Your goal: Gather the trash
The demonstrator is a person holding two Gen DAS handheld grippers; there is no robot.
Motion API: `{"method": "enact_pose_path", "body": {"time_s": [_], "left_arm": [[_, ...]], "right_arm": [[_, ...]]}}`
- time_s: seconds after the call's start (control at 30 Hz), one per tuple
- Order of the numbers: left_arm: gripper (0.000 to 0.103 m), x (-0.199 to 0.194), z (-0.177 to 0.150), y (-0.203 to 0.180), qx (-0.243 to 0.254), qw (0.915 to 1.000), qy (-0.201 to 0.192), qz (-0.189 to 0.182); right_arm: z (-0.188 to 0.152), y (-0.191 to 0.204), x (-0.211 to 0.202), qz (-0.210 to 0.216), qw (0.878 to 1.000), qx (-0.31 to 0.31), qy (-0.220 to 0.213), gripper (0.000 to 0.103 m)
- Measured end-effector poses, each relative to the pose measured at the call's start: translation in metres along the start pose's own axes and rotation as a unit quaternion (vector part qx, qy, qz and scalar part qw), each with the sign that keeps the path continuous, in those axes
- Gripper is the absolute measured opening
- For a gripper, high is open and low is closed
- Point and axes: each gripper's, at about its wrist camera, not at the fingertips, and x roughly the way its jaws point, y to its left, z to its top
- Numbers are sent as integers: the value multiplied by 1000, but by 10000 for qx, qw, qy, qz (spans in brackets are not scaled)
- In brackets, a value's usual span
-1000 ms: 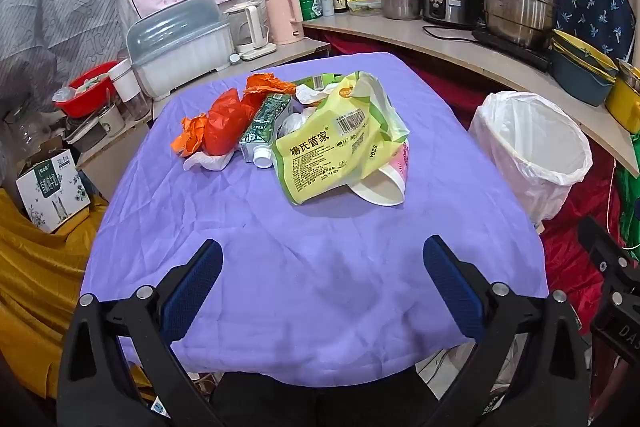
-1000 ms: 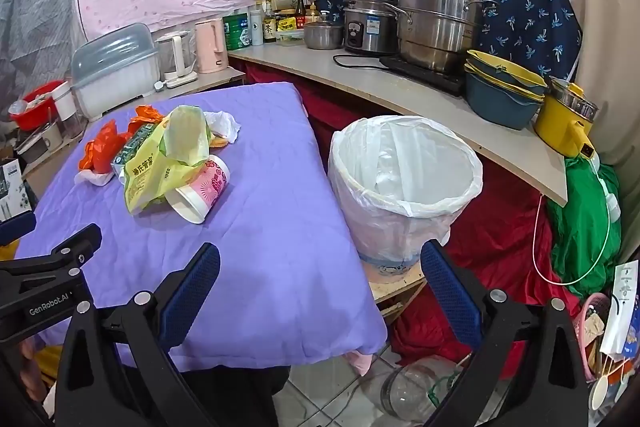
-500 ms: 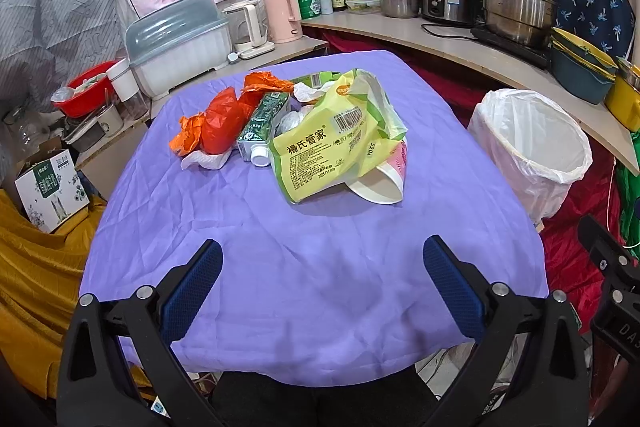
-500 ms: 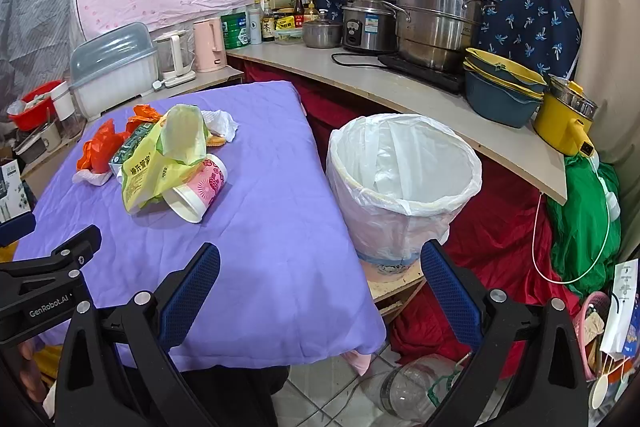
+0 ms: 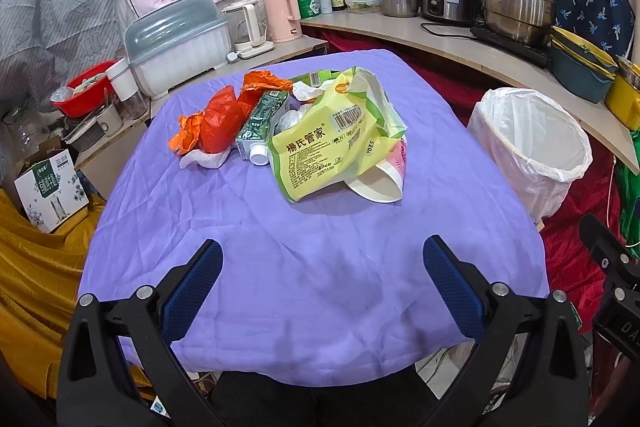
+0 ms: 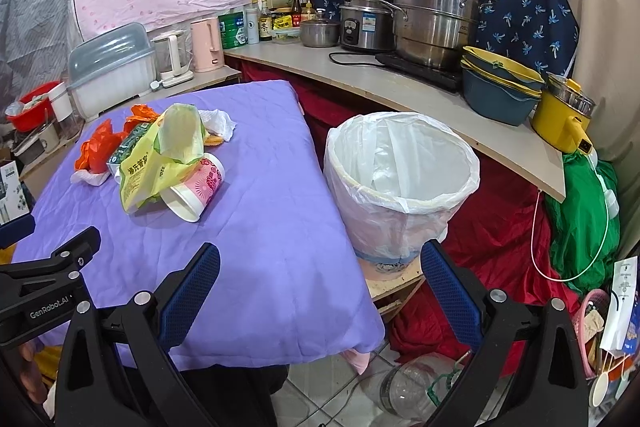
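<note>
A pile of trash lies on the purple table (image 5: 312, 267): a yellow-green bag (image 5: 332, 143), a pink paper cup (image 5: 384, 179) on its side, a green carton (image 5: 262, 123), orange plastic (image 5: 218, 119) and white tissue (image 5: 206, 159). The pile also shows in the right wrist view, with the bag (image 6: 160, 155) and cup (image 6: 196, 187). A white-lined bin (image 6: 400, 179) stands right of the table; it also shows in the left wrist view (image 5: 528, 143). My left gripper (image 5: 322, 275) is open and empty over the table's near edge. My right gripper (image 6: 320, 275) is open and empty, between table and bin.
A counter (image 6: 400, 87) behind the bin holds steel pots (image 6: 434, 15), bowls (image 6: 500, 87) and bottles. A covered dish rack (image 5: 180, 43) and kettles stand behind the table. A cardboard box (image 5: 52, 187) and yellow cloth are at the left. A clear jug (image 6: 416, 383) lies on the floor.
Both views have shifted very slightly. The trash pile and bin have not moved, and both grippers stay open.
</note>
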Motion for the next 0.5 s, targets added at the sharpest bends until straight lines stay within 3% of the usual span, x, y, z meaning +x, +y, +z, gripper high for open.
{"method": "enact_pose_path", "body": {"time_s": [0.5], "left_arm": [[96, 1, 1, 2, -41, 10000, 32, 3]], "right_arm": [[3, 4, -2, -37, 10000, 19, 10, 96]]}}
